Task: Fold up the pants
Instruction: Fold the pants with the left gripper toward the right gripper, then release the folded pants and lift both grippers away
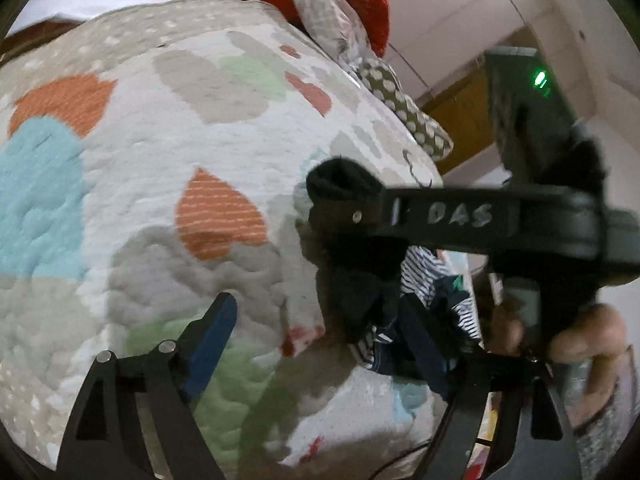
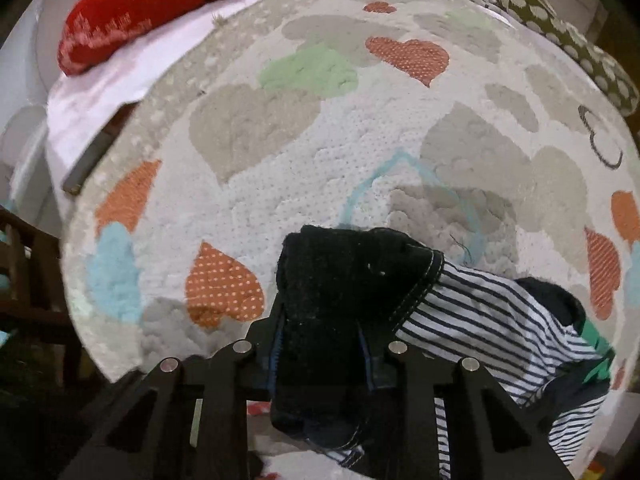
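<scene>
Over a bed covered by a white quilt [image 2: 304, 184] printed with orange, grey, green and pale blue hearts, I hold a two-finger claw in each hand. My right gripper [image 2: 320, 344] is clamped on a thick bunch of the dark pants [image 2: 344, 280], the fabric bulging up and out between its two fingers and hanging down below them. From the right wrist camera, pale stitching runs along one edge of the dark cloth, and a white lining with thin navy stripes [image 2: 480, 316] spills out to the right of it (part of the same garment, as far as I can tell). A bit of green shows at the far right of that pile. The rest of the cloth lies crumpled on the quilt near the bed's edge.

My left gripper [image 1: 316, 344] is spread wide, its blue-padded fingers [image 1: 212, 332] well apart and holding nothing; one finger sits over bare quilt, the other close to the hanging cloth. From the left wrist camera the right gripper [image 1: 344, 216] crosses the view from the right, with the dark cloth bunched at its tip and dangling beneath it, lifted off the quilt. My right hand [image 1: 584, 336] grips its handle at the lower right.

A red cushion [image 2: 132, 16] lies at the far end of the bed, and a green pillow with white dots [image 2: 568, 40] sits along the far right edge.
</scene>
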A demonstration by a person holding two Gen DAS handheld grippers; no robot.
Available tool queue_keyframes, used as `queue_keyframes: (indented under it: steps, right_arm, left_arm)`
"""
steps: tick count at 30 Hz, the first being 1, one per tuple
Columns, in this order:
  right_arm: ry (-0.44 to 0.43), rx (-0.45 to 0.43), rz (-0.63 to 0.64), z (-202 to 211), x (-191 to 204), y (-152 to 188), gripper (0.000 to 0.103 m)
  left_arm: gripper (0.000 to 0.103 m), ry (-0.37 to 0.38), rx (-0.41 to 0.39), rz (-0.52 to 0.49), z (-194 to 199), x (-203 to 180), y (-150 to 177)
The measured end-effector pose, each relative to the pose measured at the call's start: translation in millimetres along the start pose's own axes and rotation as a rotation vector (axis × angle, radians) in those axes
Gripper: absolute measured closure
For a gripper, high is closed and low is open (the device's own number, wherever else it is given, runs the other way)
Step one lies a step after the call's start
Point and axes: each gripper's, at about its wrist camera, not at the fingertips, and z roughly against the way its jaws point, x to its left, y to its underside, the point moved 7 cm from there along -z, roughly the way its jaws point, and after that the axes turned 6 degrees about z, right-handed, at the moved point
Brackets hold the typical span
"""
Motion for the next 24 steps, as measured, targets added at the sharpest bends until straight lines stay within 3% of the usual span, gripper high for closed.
queue_keyframes:
  steps: [2, 4, 6, 7, 16, 24]
  right_arm:
    - [-0.044, -0.024, -0.019, 10.6, -4.4, 1.7, 0.072]
    - [-0.077, -0.045, -0.033, 25.4, -9.3, 0.9, 0.072]
    - [-0.110, -0.076, -0.043, 36.1, -10.5, 3.0, 0.072]
    - [-0.125, -0.091, -0.050, 41.4, -12.4, 4.2, 0.072]
    - [-0.245, -0.248, -0.175, 92.6, -61.4, 30.8, 0.072]
    - [-0.278, -0.354, -0.350, 124.5, -153.4, 86.3, 0.072]
  left_arm:
    - [0.025, -0.011, 0.012, -0.042, -4.5, -12.6, 1.9]
    - [0.058, -0.035, 0.038, -0.089, -11.6, -23.9, 4.0]
    - [0.078, -0.040, 0.078, -0.122, -19.1, -35.0, 6.2]
    - [0.083, -0.036, 0.090, -0.134, -21.3, -41.8, 7.1]
    - [0.083, -0.009, 0.147, -0.251, -36.0, -119.7, 26.5]
    - [0.080, 0.008, 0.246, -0.342, -63.0, -173.7, 60.9]
